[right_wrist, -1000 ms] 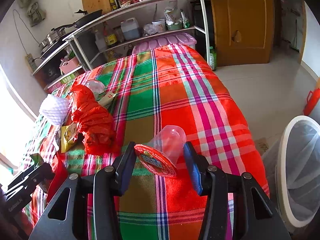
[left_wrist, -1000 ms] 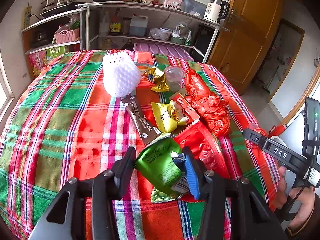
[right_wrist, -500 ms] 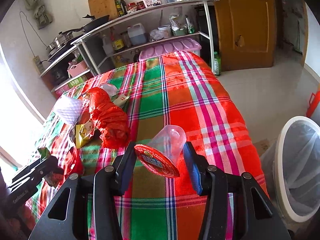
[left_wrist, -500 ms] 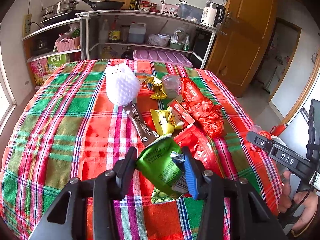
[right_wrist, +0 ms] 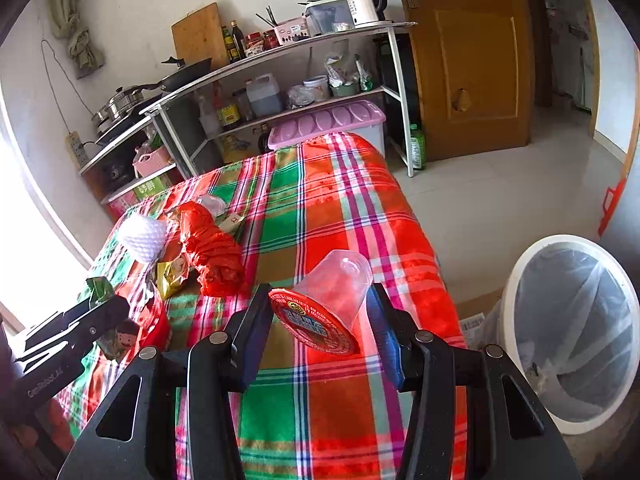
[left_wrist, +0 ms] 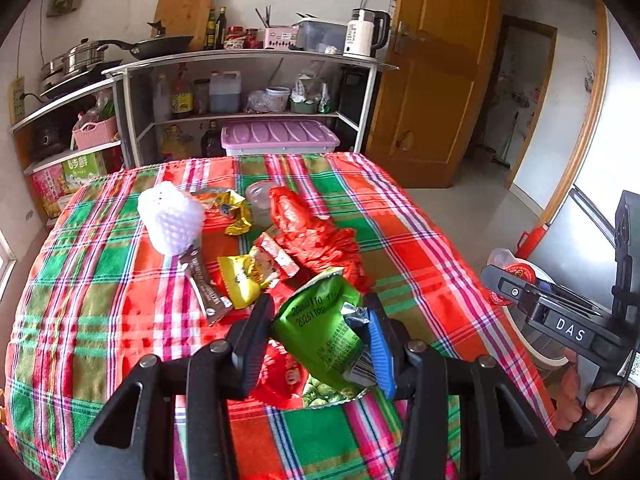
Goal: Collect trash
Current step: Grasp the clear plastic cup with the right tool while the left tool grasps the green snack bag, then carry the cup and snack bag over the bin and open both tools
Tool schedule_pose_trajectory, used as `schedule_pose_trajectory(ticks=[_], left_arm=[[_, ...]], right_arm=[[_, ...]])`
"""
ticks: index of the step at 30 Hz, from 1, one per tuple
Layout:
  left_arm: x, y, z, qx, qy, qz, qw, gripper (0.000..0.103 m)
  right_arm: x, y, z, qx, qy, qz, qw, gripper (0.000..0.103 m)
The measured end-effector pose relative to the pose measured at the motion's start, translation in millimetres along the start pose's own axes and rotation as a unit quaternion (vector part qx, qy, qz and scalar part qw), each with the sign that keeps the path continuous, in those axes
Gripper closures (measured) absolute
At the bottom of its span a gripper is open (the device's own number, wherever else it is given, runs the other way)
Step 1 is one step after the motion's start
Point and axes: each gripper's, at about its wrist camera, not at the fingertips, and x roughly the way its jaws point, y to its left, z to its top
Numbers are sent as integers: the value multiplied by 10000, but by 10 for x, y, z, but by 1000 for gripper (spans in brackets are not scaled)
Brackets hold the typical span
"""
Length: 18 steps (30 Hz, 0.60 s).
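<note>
Trash is held in both grippers above the plaid counter (left_wrist: pixel 100 280): a green snack bag (left_wrist: pixel 320 332) is clamped by the left gripper (left_wrist: pixel 318 340), a clear lidded cup (right_wrist: pixel 332 300) by the right gripper (right_wrist: pixel 320 320), presumably for carrying to the lined bin (right_wrist: pixel 516 280) beside the counter.

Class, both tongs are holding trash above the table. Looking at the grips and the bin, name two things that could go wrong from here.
1. The right tongs pinch a clear plastic cup on its smooth, tapered sides; it might slip out before reaching the white bin.
2. The left tongs hold a crumpled green wrapper, which may slide free or spill crumbs onto the tablecloth.
</note>
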Motion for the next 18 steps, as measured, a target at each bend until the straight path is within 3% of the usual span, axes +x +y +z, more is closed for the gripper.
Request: schedule_pose_trajectory(ticks=[18], left_arm=[[224,-1289,198,1035,-14,-802,9914,56]], right_arm=[[-733,-911,-63,563,-517,-908,9929,54]])
